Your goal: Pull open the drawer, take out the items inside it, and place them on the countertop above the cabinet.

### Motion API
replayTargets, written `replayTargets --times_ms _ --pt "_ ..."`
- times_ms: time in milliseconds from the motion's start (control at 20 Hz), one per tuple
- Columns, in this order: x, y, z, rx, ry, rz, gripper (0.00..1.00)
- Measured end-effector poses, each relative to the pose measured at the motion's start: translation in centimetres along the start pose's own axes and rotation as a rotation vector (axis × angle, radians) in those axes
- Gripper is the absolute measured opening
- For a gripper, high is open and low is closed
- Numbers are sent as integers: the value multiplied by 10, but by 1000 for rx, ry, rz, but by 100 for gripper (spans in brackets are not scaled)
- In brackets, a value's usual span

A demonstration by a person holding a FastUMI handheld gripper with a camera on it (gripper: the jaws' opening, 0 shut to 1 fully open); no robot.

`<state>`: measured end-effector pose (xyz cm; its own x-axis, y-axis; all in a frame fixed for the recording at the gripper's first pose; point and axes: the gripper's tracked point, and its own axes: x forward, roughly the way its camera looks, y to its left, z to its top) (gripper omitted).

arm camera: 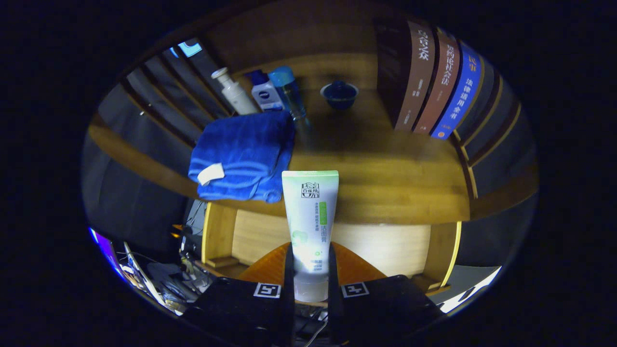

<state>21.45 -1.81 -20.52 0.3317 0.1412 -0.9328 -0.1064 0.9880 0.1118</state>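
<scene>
A home-like booth: wooden countertop (385,178), toiletry bottles (267,91), towel (241,154), books (441,82).

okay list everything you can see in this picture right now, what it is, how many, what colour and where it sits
tube: one, white and green, upright between the fingers
towel: one, blue, folded on the countertop, left of the tube
bottles: three, white and blue, beyond the towel
small bowl: one, dark blue, far back on the countertop
books: three, brown and blue, standing at the right
open drawer: one, light wood, below the countertop
gripper: one, both fingers pressing the tube's lower end
</scene>
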Motion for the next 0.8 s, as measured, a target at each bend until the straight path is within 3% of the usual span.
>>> replayTargets --times_ms 400,800 --pt "55 -26 47 -15 -61 -146 31" --pt "80 -29 55 -14 -68 -206 31"
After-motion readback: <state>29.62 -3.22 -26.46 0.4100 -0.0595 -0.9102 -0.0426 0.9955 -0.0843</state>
